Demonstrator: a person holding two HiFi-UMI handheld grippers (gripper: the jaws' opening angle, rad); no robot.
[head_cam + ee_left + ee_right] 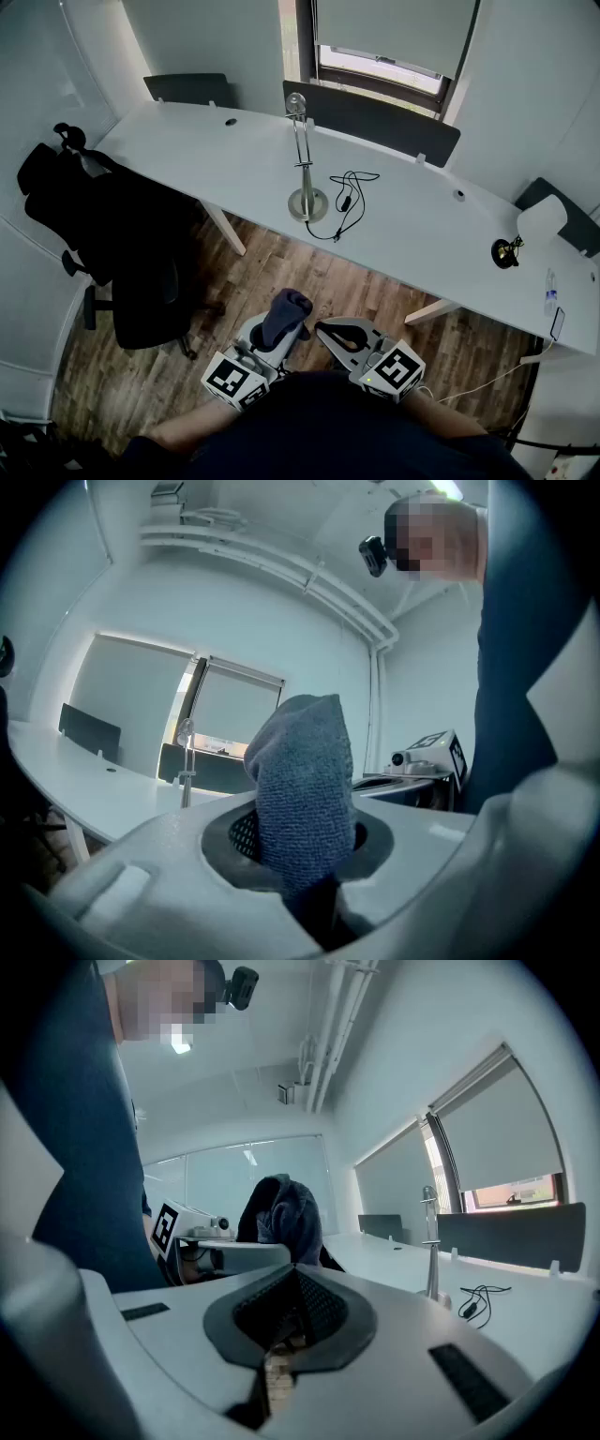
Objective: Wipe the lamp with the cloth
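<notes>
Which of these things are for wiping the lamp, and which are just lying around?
For the job:
- lamp on the desk
- cloth, in the left gripper

Lying about:
- black cable beside the lamp
- office chair
- right gripper, shut and empty

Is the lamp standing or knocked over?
Standing: the lamp sits on its round base on the desk, with its stem rising straight up.
</notes>
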